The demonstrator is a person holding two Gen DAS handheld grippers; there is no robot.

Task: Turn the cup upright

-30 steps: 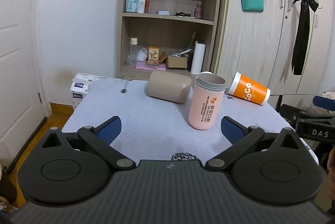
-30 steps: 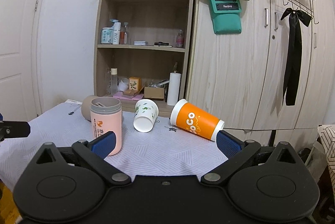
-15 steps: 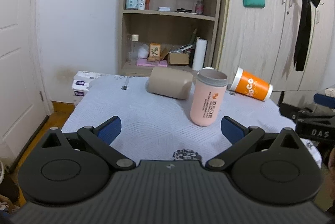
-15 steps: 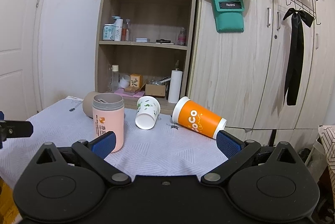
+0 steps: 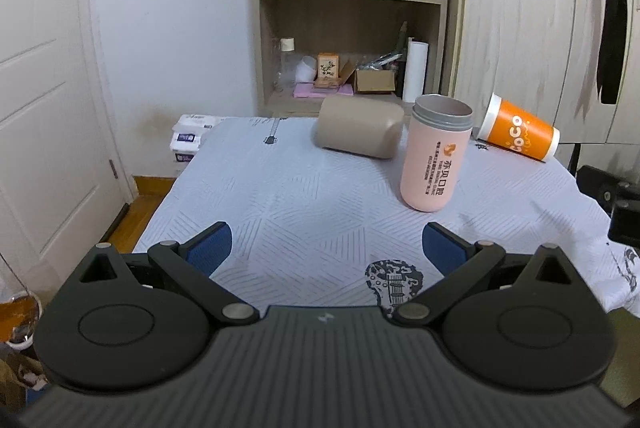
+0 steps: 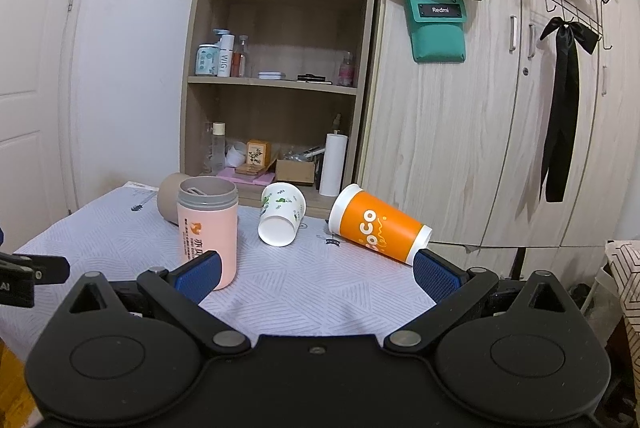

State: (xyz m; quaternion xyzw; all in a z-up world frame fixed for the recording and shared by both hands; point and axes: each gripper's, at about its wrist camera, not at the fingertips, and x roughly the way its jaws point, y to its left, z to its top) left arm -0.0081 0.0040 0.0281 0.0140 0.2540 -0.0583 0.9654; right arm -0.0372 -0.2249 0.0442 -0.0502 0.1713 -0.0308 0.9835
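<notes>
Orange paper cup (image 6: 379,230) with a white lip and white base band, lying on its side at the far right of the cloth-covered table (image 6: 320,288); its mouth faces left toward the shelving, its base toward the right gripper. A small white cup with a leaf print (image 6: 281,218) lies tipped beside it, mouth toward the camera, and a tan cylindrical cup (image 5: 360,132) lies on its side further left. Only the pink tumbler (image 5: 436,154) stands upright, mouth up.

Left gripper (image 5: 326,250): jaws spread wide, nothing between them, held back at the near edge of the table, well apart from every cup. Right gripper (image 6: 316,274): jaws likewise wide apart and empty, with the orange cup just ahead of its right finger and not in contact.

Handling, as judged: the orange cup is probably light, thin-walled paper that rolls readily and dents under a hard squeeze. Its wall tapers, so a hold across the middle of the body, nearer the stiffer rolled lip, seems safest; light closing force should suffice. The tan cup looks stiffer and heavier, and its smooth wall may slip. Which fallen cup is intended cannot be told.
</notes>
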